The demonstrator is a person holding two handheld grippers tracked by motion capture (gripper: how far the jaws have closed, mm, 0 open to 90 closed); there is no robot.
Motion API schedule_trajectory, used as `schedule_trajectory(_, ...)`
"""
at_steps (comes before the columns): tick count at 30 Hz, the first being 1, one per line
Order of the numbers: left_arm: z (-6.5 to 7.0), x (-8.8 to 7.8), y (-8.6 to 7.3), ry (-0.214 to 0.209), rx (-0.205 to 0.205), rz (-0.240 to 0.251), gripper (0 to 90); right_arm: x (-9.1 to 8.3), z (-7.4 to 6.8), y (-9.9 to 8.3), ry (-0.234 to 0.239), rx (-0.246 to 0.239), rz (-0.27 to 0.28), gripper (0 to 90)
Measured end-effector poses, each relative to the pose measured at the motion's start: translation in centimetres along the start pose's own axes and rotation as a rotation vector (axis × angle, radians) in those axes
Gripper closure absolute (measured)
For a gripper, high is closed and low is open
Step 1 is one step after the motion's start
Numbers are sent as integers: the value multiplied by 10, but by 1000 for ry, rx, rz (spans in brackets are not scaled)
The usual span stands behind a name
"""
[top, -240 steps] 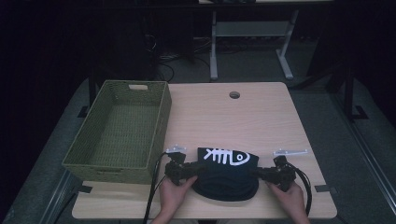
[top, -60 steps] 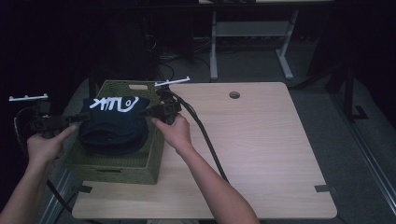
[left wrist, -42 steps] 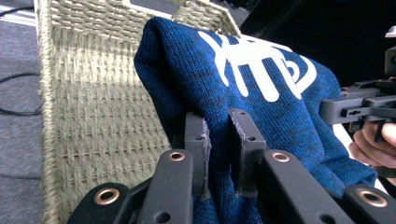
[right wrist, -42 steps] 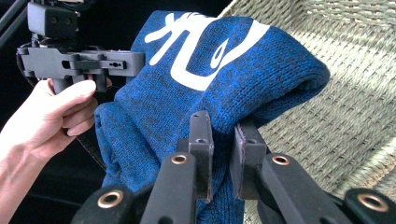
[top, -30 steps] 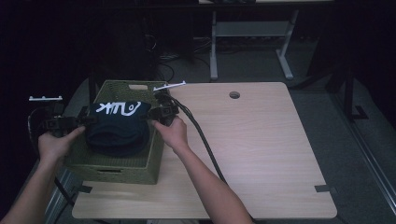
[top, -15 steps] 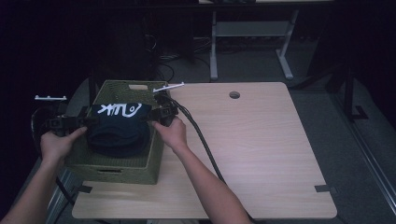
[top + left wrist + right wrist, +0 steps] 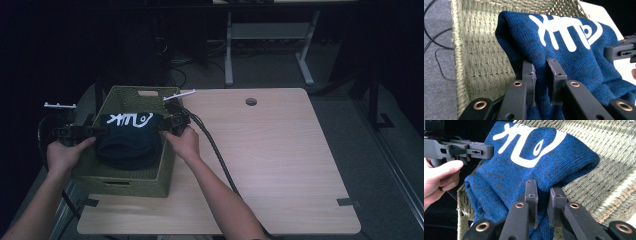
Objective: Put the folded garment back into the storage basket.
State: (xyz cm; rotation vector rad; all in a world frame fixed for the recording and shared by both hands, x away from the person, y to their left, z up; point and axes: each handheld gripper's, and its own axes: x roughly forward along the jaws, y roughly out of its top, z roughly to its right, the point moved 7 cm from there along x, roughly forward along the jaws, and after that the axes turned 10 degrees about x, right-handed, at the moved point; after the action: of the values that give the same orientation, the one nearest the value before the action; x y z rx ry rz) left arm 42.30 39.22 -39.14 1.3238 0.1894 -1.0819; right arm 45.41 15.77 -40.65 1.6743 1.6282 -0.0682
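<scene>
A folded dark blue knitted garment (image 7: 129, 139) with a white fish-bone print hangs over the green woven basket (image 7: 127, 180) at the table's left. My left gripper (image 7: 91, 131) is shut on its left edge, and in the left gripper view the knit (image 7: 564, 47) is pinched between the two black jaws of this gripper (image 7: 540, 82). My right gripper (image 7: 167, 124) is shut on the right edge. The right gripper view shows the cloth (image 7: 529, 157) squeezed between that gripper's (image 7: 541, 205) jaws, with the basket weave (image 7: 614, 157) behind. The garment's lower part sags into the basket.
The wooden table (image 7: 280, 160) stretches bare to the right of the basket, with a round cable hole (image 7: 251, 101) near its far edge. A thick black cable (image 7: 215, 150) trails from the right gripper across the tabletop. Desk legs (image 7: 229, 55) stand on the dark floor beyond.
Both grippers have lowered the garment a little toward the basket over the last second. Two seconds ago it was held higher and farther left.
</scene>
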Motion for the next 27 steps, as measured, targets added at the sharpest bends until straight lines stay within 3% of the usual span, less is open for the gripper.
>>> schedule_trajectory(13,-3,9,0,31,17,-41,779,3,4,-1,-32,-1,-9,788)
schedule_trajectory(14,-4,10,0,39,16,-40,769,4,5,-1,-37,-3,-11,781)
schedule_trajectory(16,-6,11,-1,95,34,-60,679,5,7,-2,-55,1,-16,728)
schedule_trajectory(19,-7,11,-1,126,48,-53,625,6,10,-2,-87,1,-13,686)
schedule_trajectory(23,-5,8,2,125,53,-38,612,3,9,0,-111,-15,9,683)
schedule_trajectory(27,-2,6,5,112,56,-18,619,-1,8,2,-104,-21,15,682)
